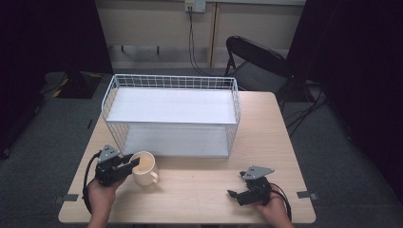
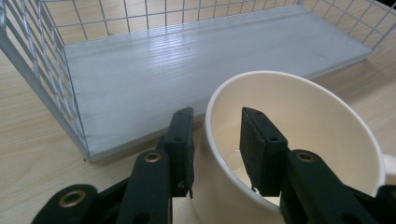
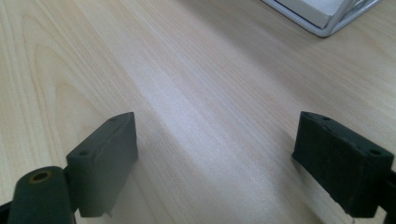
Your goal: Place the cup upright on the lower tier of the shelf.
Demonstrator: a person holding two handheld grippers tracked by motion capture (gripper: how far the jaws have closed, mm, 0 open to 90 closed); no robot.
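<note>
straddling the wall of the cream mug, the left gripper is seen with one jaw outside the cup and the other jaw inside it. the rim is placed between the two pads, and a small gap can be noticed on the outer side – so whether the pads really press on the wall cannot be told. the mug is standing upright on the wooden table, near its front left part, just before the open lower shelf of the white wire rack; its handle is turned to the front right in the high view. the right gripper is held low over bare wood at the front right, well apart from the mug – its jaws are spread wide and nothing is held between them.
</note>
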